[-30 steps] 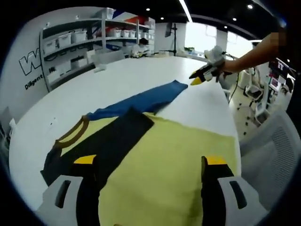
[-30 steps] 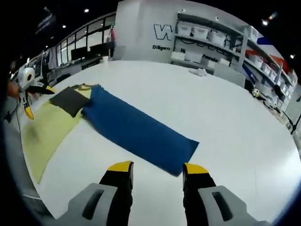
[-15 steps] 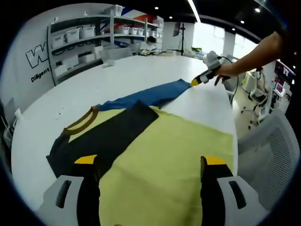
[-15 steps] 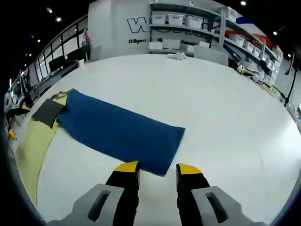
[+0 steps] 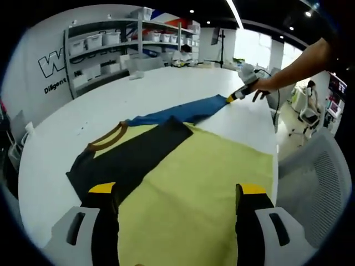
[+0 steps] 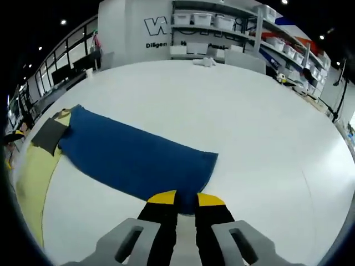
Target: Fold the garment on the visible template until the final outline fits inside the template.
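Note:
A flat yellow cloth lies on the white table, with a black part and a brown collar at its left. My left gripper hovers over the yellow cloth's near end, jaws wide open and empty. A long blue strip of the garment runs away to the right gripper, held by a person's hand. In the right gripper view the blue strip lies flat. My right gripper has its jaws nearly together on the strip's near edge. Yellow cloth and the black part lie at far left.
Shelves with white bins stand behind the table against a lettered wall. A grey mesh chair stands at the table's right edge. Wide bare tabletop lies beyond the blue strip.
The right gripper has moved up to the blue strip's near edge and its jaws have closed in on it. The left gripper has stayed open over the yellow cloth.

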{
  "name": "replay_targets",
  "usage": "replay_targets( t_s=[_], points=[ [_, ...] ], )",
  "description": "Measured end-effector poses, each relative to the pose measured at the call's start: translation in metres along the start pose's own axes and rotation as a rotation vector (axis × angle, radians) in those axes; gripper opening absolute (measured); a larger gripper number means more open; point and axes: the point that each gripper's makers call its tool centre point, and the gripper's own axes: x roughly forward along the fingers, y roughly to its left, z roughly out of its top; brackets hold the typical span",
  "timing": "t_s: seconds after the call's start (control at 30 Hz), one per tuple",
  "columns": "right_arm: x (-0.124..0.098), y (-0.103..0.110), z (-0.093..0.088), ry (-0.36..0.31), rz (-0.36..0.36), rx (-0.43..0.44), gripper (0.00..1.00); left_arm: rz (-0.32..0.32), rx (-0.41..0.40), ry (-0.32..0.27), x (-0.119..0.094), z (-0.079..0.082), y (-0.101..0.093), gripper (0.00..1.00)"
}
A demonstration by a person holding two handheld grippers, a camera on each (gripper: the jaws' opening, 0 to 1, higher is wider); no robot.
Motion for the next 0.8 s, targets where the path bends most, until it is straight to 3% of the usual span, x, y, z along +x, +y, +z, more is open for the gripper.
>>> replay_targets(
  t_s=[0.13,0.2,0.27,0.37,0.8],
  points=[
    [-0.003,0.005,0.0,0.029,0.009,0.007,0.0,0.013,-0.006,-0.003,-0.01,-0.005,0.003,0.84],
    [-0.007,0.006,0.006,0.01,0.0,-0.034,0.0,0.021,-0.006,-0.004,-0.016,-0.008,0.005,0.84],
    [-0.011,0.011,0.01,0.003,0.008,0.01,0.0,0.027,-0.009,-0.005,-0.021,-0.011,0.008,0.84],
    [-0.015,0.015,0.02,-0.015,0.014,-0.016,0.0,0.039,-0.014,-0.006,-0.028,-0.015,0.012,0.84],
    [-0.046,0.049,0.078,-0.108,0.051,-0.112,0.0,0.076,-0.043,-0.058,-0.054,-0.029,0.025,0.83]
  ],
)
